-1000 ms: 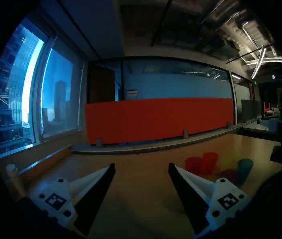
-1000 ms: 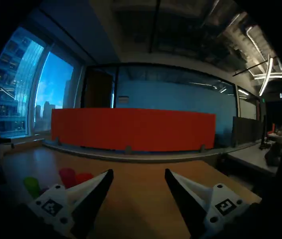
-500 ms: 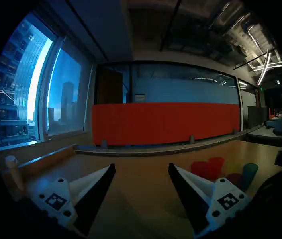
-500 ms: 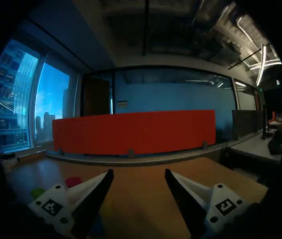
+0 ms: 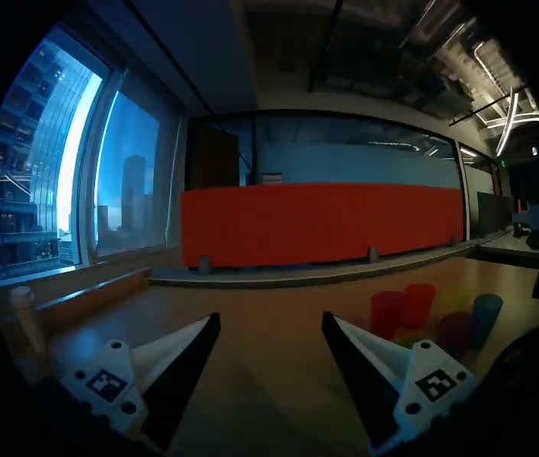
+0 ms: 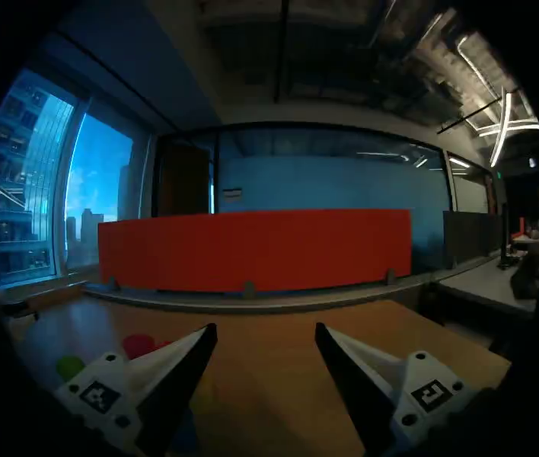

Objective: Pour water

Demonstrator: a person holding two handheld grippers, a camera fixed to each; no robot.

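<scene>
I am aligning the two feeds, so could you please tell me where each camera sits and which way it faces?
Left gripper view: rides the left gripper, low over the table, facing the orange partition; open fingers show, cups right.
Right gripper view: rides the right gripper, facing that partition; open fingers show, cups lower-left.
Shared: table, partition, cups.

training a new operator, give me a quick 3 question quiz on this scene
1. True or false: the left gripper is shut on a cup.
2. In the left gripper view, where does the teal cup stand in the picture? A) left of the red cups B) right of the red cups C) between the gripper's fingers
3. What colour is the long divider panel behind the cups?

Key: 1 false, its fingers are spread with nothing between them; 2 B; 3 red.
</scene>
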